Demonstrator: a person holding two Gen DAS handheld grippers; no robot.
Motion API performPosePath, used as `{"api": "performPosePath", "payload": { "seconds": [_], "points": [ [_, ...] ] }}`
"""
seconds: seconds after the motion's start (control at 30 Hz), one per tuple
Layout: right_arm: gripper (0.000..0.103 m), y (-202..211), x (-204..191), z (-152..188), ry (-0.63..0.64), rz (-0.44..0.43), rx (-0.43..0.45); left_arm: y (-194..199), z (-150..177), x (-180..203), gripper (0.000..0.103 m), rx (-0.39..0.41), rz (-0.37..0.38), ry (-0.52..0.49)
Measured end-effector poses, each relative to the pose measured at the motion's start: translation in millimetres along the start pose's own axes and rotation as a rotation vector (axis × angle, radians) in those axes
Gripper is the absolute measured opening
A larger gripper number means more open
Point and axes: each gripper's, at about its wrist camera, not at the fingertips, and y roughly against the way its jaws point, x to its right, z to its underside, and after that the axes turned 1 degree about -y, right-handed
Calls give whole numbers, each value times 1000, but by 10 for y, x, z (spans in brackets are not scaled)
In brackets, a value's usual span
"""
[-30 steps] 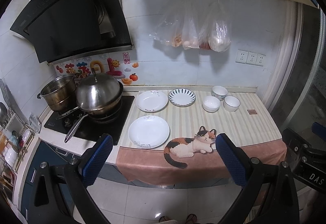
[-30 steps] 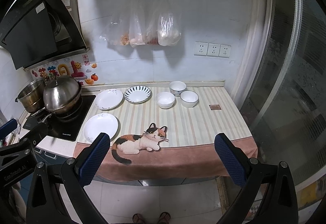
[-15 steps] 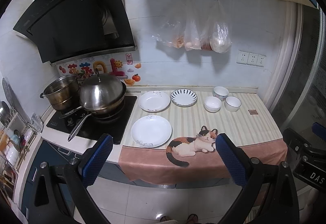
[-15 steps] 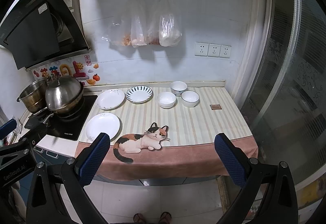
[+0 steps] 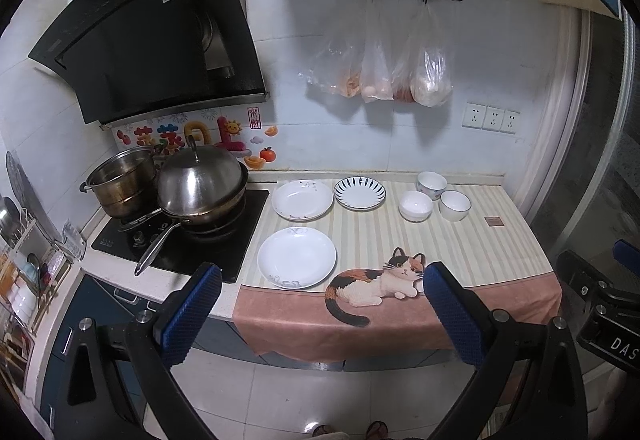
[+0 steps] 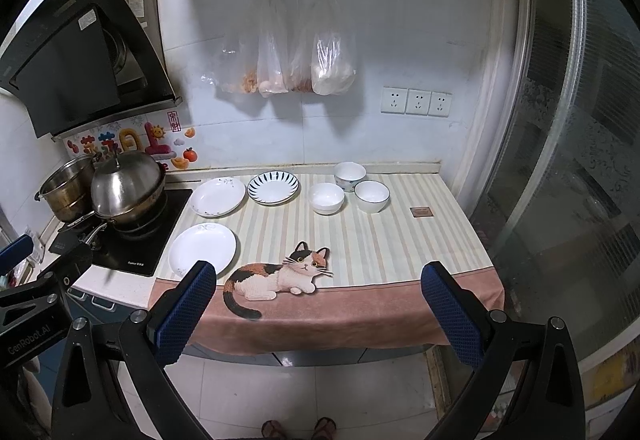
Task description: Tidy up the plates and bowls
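On the striped cloth lie a white plate [image 5: 296, 257] at the front left, a second white plate [image 5: 302, 199] behind it, and a blue-striped plate [image 5: 359, 193]. Three white bowls stand to the right: one in front [image 5: 415, 205], one at the back [image 5: 431, 182], one blue-rimmed [image 5: 455, 204]. The same plates [image 6: 202, 249] [image 6: 217, 196] [image 6: 273, 187] and bowls [image 6: 326, 198] [image 6: 350, 176] [image 6: 371, 196] show in the right wrist view. My left gripper [image 5: 318, 304] and right gripper [image 6: 316, 304] are open and empty, held in front of the counter's edge.
A stove [image 5: 188, 236] on the left holds a lidded pan [image 5: 200, 184] with a long handle and a steel pot [image 5: 122, 180]. A range hood [image 5: 152, 40] hangs above. Plastic bags [image 5: 380, 76] hang on the wall. A small brown square [image 5: 495, 221] lies at the right. A glass door [image 6: 580, 160] stands on the right.
Both grippers have drifted slightly, so the counter sits a little lower and closer in both views. Nothing on the counter has moved.
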Motion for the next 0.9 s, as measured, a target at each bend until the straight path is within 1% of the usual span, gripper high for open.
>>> {"api": "performPosePath", "payload": {
  "seconds": [0.33, 0.6, 0.9],
  "points": [
    [103, -2, 4, 18, -3, 0, 2, 30, 32, -7, 103, 2, 2, -1],
    [103, 77, 39, -27, -4, -4, 1, 80, 34, 5, 103, -1, 0, -2],
    [103, 73, 40, 20, -9, -7, -1, 61, 42, 5, 103, -4, 5, -4]
  ]
}}
